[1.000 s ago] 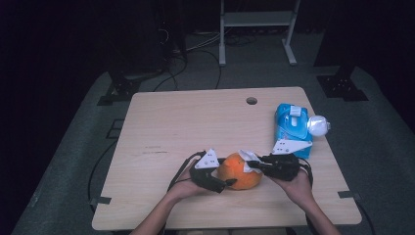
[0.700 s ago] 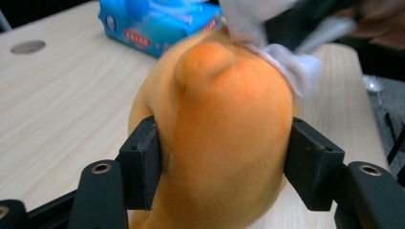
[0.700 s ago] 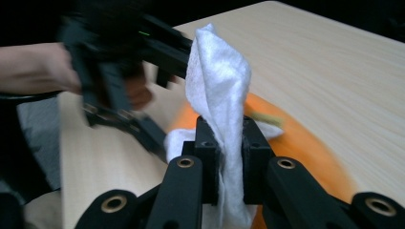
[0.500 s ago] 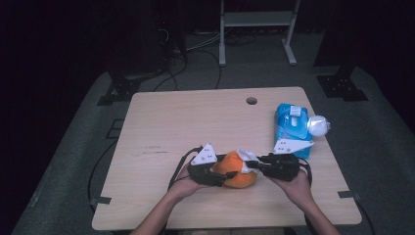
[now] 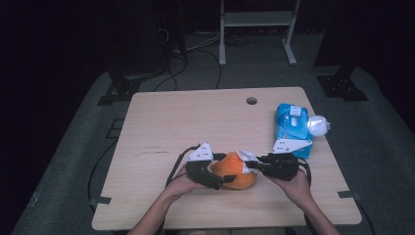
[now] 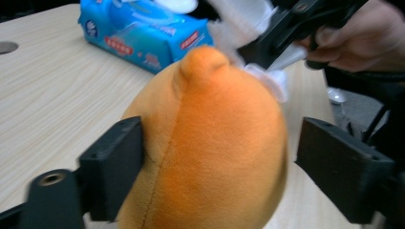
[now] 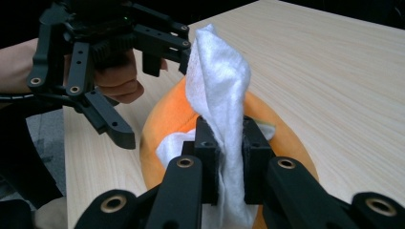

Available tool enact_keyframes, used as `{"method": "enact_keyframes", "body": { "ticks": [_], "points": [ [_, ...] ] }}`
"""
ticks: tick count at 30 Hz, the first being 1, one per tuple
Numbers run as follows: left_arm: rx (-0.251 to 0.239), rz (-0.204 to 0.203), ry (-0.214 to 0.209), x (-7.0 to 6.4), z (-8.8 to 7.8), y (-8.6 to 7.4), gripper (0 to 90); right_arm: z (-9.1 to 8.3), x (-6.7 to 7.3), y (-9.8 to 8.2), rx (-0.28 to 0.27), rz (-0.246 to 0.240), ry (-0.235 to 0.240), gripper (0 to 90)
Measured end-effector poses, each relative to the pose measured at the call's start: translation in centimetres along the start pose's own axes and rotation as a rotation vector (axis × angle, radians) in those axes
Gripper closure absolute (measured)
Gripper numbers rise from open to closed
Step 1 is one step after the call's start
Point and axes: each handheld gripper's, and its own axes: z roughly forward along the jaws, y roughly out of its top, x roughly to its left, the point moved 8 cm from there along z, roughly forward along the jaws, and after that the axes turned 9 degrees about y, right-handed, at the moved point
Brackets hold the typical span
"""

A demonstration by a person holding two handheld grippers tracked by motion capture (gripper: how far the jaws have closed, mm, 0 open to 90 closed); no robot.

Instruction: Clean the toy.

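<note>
— Pale wooden counter (image 5: 171, 127) on a dark floor; what sits near its front edge?

— A soft orange plush toy, rounded like a fruit (image 5: 236, 170), with a small nub at its top. It lies between the two tools.

— And the left tool (image 6: 217, 162)?

— Its jaws have just been opening. They straddle the plush: one pad touches its fuzzy side, the other stands clear, so nothing is clamped.

— The right tool (image 7: 224, 143)?

— Jaws together, pinching a thin white fibrous wipe (image 7: 217, 90) that stands up and drapes against the plush's top.

— Which way does the toy point?

— In the left gripper view, its nub aims toward the blue plastic wipes packet (image 5: 292, 126) by the right edge; a stitched seam runs along it.
</note>
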Motion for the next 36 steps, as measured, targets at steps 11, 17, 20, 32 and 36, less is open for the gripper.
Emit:
{"method": "enact_keyframes", "body": {
  "ticks": [11, 17, 20, 32, 36],
  "points": [
    [-0.008, -0.064, 0.056, 1.3, -0.6, 0.3, 34.8, 0.8, 1.8, 0.3, 0.019, -0.058, 0.047, 80.7],
    [-0.004, -0.016, 0.043, 0.3, -1.1, 1.1, 36.5, 0.5, 1.6, 1.0, -0.014, -0.069, 0.013, 80.7],
    [0.009, 0.028, 0.054, -0.7, -1.0, 1.5, 36.5, -0.1, 1.1, 1.1, -0.029, -0.055, -0.005, 80.6],
    [-0.021, -0.009, 0.108, -0.5, 0.2, 1.3, 26.4, 0.4, 1.7, 1.0, -0.025, -0.049, 0.034, 80.5],
    [-0.011, 0.050, 0.076, -1.0, -0.2, 1.5, 22.1, 0.4, 1.4, 1.0, -0.003, -0.066, 0.007, 80.6]
  ]
}}
